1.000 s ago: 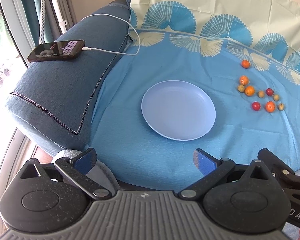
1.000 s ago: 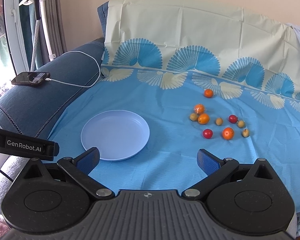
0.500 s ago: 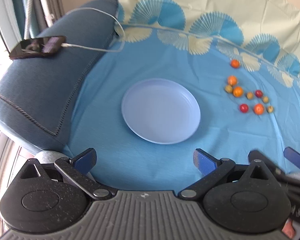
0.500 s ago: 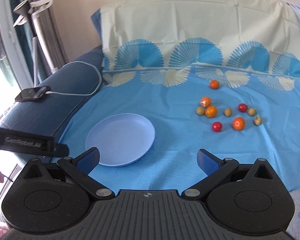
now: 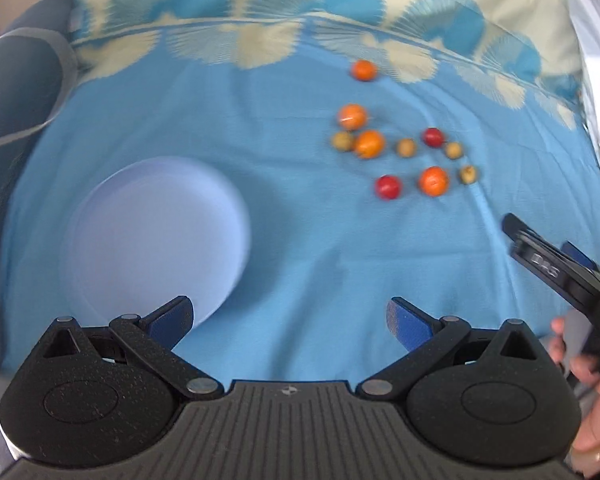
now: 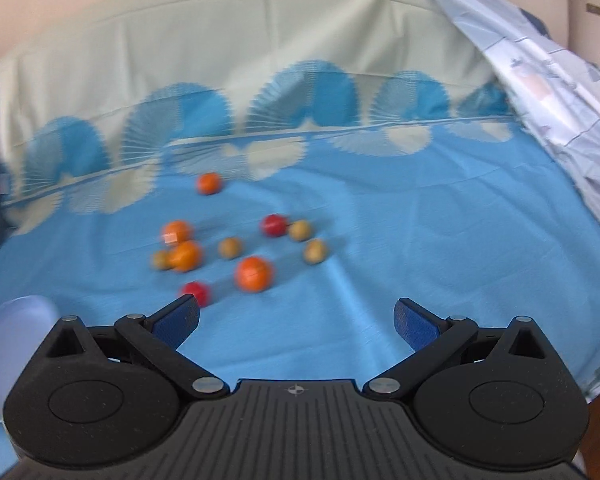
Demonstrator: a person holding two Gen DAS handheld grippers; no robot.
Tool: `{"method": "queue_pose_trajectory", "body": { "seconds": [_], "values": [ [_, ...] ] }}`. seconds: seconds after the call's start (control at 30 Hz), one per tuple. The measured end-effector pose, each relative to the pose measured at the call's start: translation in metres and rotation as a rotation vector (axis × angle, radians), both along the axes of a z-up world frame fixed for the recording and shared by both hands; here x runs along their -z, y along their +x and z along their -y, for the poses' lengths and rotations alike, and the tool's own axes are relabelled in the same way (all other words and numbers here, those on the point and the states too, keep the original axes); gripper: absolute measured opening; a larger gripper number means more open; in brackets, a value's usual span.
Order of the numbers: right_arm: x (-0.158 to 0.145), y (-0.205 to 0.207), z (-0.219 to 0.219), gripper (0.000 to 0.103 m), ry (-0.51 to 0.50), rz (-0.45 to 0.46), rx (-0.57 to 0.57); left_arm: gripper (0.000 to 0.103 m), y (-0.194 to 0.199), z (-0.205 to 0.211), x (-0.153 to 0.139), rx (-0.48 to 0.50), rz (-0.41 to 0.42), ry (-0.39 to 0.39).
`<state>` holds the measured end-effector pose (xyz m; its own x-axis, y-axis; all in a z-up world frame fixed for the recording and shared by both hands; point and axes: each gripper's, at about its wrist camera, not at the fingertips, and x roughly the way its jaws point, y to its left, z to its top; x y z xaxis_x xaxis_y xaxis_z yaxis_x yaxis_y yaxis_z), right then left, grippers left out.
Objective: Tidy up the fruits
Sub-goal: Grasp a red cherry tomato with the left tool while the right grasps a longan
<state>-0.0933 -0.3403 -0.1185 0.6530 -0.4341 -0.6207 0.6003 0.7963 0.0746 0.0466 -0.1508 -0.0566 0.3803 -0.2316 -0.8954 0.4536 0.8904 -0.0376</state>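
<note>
Since the earlier frames both views have swung right: the plate point(image 5: 156, 236) now sits near left and the phone has left view. The left gripper point(image 5: 288, 320) and right gripper point(image 6: 296, 320) are both spread wide and hold nothing. The fruits lie loose on the blue cloth point(image 5: 320, 240), right of the plate and well apart from it. Nearest: a red fruit point(image 6: 196, 293) and an orange fruit point(image 6: 254, 274). Farthest: a lone orange fruit point(image 6: 209, 183). Judgement: light, round, smooth, prone to roll and bruise; grip across the widest part, gently.
</note>
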Motion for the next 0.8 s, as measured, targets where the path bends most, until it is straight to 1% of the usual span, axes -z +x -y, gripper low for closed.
{"method": "queue_pose_trajectory", "body": {
  "seconds": [0.13, 0.23, 0.33, 0.43, 0.47, 0.5, 0.53, 0.63, 0.7, 0.73, 0.77, 0.8],
  "values": [
    [0.04, 0.039, 0.056, 0.102, -0.028, -0.059, 0.04, 0.103, 0.026, 0.069, 0.037, 0.057, 0.056, 0.047],
    [0.07, 0.068, 0.086, 0.102, -0.029, -0.106, 0.012, 0.103, 0.05, 0.111, 0.071, 0.099, 0.046, 0.054],
    [0.093, 0.098, 0.107, 0.102, -0.004, -0.133, -0.055, 0.103, 0.074, 0.139, 0.105, 0.114, 0.025, 0.08],
    [0.108, 0.117, 0.115, 0.102, -0.009, -0.138, -0.121, 0.103, 0.096, 0.154, 0.134, 0.102, 0.011, 0.113],
    [0.11, 0.119, 0.115, 0.102, -0.022, -0.121, -0.136, 0.103, 0.101, 0.155, 0.141, 0.101, 0.007, 0.13],
    [0.111, 0.122, 0.114, 0.102, -0.031, -0.11, -0.147, 0.103, 0.104, 0.153, 0.145, 0.105, 0.001, 0.116],
    [0.111, 0.125, 0.114, 0.102, -0.04, -0.104, -0.156, 0.103, 0.105, 0.151, 0.144, 0.098, 0.01, 0.098],
    [0.113, 0.128, 0.113, 0.102, -0.058, -0.09, -0.162, 0.103, 0.103, 0.152, 0.145, 0.112, 0.031, 0.109],
    [0.111, 0.128, 0.112, 0.102, -0.064, -0.09, -0.162, 0.103, 0.104, 0.155, 0.143, 0.104, 0.029, 0.126],
    [0.111, 0.128, 0.112, 0.1, -0.067, -0.093, -0.162, 0.096, 0.104, 0.157, 0.141, 0.093, 0.025, 0.133],
    [0.109, 0.127, 0.111, 0.096, -0.065, -0.09, -0.171, 0.087, 0.102, 0.158, 0.136, 0.089, 0.028, 0.116],
    [0.107, 0.126, 0.11, 0.079, -0.06, -0.078, -0.188, 0.061, 0.098, 0.158, 0.13, 0.1, 0.033, 0.089]
  ]
}}
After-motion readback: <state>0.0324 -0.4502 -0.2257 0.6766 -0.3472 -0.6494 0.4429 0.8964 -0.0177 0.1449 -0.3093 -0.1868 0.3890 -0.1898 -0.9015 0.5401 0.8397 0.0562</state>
